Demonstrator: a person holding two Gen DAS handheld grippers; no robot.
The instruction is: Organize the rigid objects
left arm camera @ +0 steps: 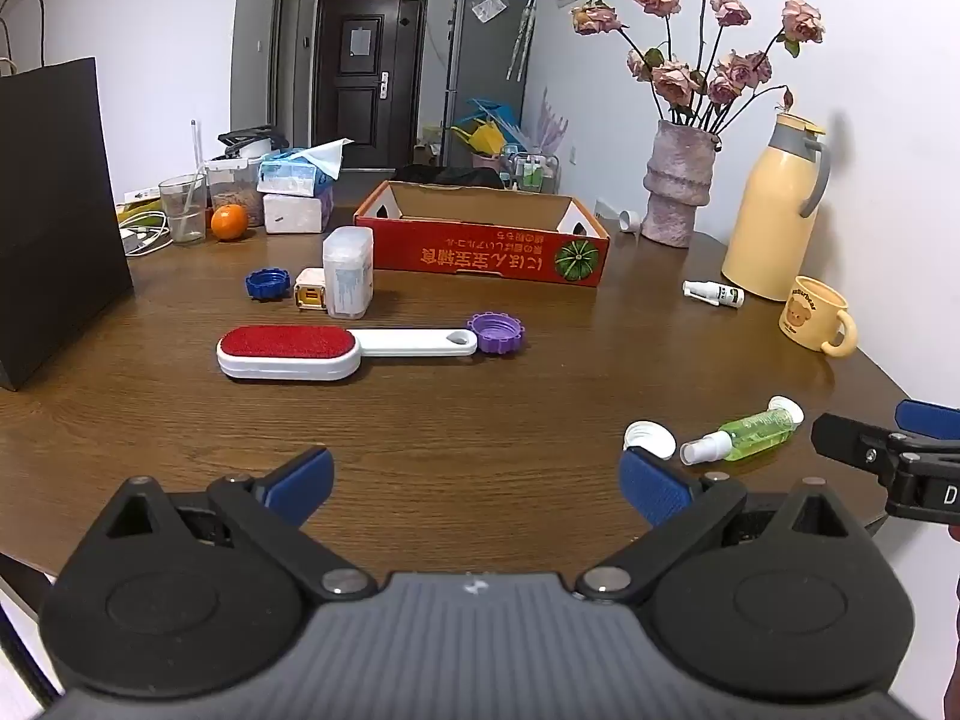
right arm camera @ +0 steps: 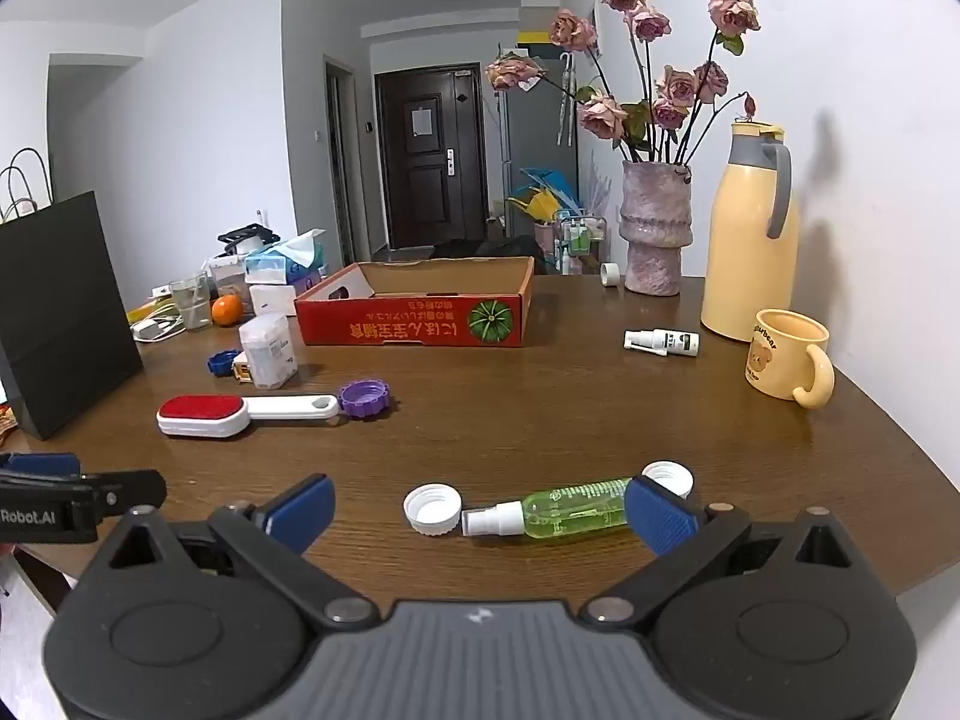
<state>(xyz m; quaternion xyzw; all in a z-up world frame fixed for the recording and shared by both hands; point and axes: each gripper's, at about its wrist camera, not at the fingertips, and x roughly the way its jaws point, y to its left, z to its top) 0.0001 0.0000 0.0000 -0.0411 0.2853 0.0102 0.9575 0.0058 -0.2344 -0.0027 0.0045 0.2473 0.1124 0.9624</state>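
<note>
both grippers hover low over the near edge of the bench (right arm camera: pixel 540 420), fingers spread wide and holding nothing. the left gripper (left arm camera: pixel 477 483) faces open wood; the right gripper (right arm camera: pixel 480 507) faces the nearest loose items.

the green spray bottle (right arm camera: pixel 564 516) lies on its side directly ahead of the right gripper, between its fingers in the right wrist view. its long axis runs left to right across the approach, nozzle to the left, base to the right close to the right finger pad (right arm camera: pixel 657 519); whether they touch cannot be told. a white cap (right arm camera: pixel 433 507) sits touching or just beside the nozzle, and a second white cap (right arm camera: pixel 667 477) lies just beyond the base.

in the left wrist view the same bottle (left arm camera: pixel 759 432) sits to the right of the left gripper's right finger, outside its span. judgement: the right hand is the nearer one, and a grasp across the bottle's width calls for the fingers to turn or shift left so they straddle the body.

the red cardboard box (right arm camera: pixel 414 309) stands open at the far middle of the bench and is the likely destination. a lint brush (right arm camera: pixel 240 411) with a purple cap (right arm camera: pixel 363 399) at its handle end lies mid-left, well apart from both grippers. risk: the round bottle may roll when nudged.
</note>
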